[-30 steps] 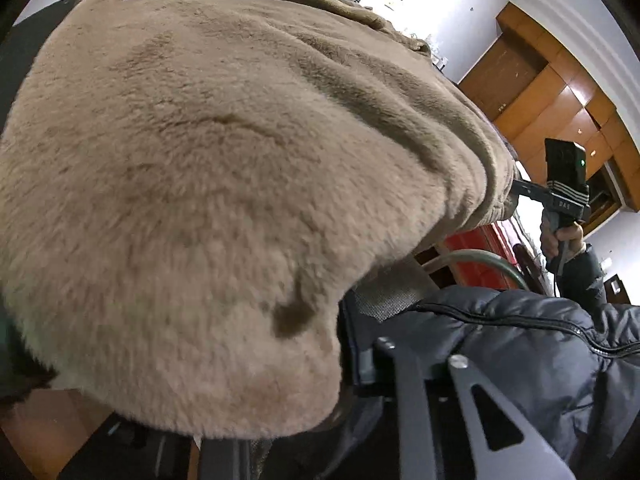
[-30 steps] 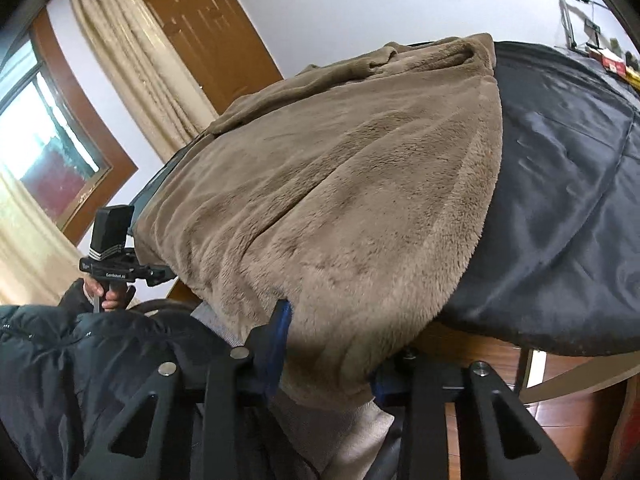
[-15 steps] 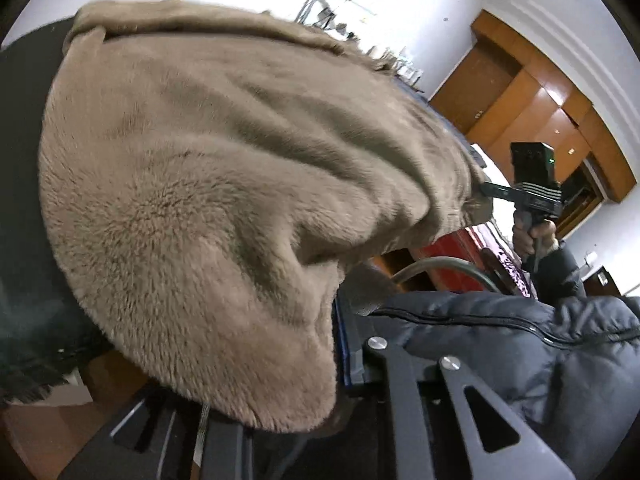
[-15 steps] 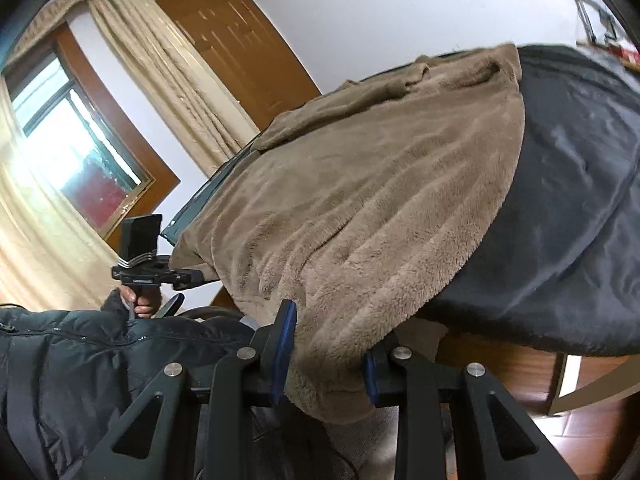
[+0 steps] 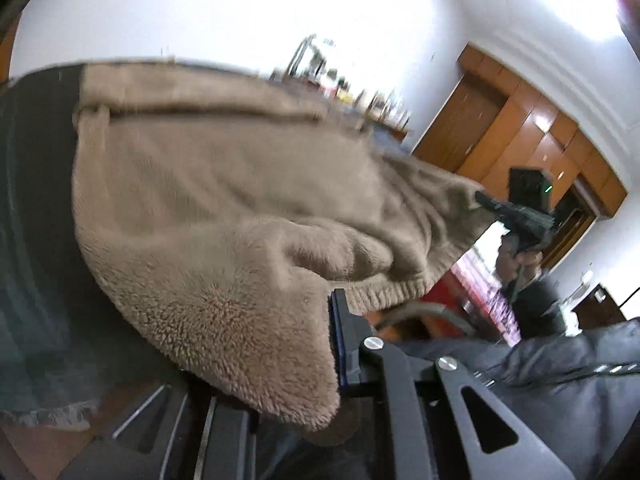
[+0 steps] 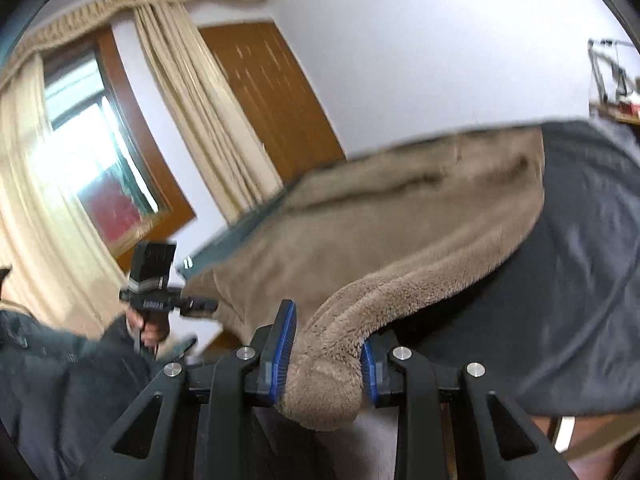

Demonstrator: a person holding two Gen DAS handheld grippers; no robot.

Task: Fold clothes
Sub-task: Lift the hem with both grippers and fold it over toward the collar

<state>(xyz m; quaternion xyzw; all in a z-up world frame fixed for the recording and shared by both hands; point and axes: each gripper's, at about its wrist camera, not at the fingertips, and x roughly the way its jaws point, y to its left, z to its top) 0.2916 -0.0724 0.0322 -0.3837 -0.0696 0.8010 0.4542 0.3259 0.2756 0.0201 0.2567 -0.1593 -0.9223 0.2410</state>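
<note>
1. Left gripper [image 5: 320,344]: jaws closing on a corner of the tan fleece garment [image 5: 224,200], fabric pinched between them, one blue pad [image 5: 338,340] visible.
2. Right gripper [image 6: 324,356]: clamped narrow on a bunched fleece edge between two blue pads.
3. Garment: draped over the dark cloth [image 6: 580,240] covering the table, near hem lifted off it.
4. Behind: curtains [image 6: 192,120], wooden door [image 6: 272,100].
</note>
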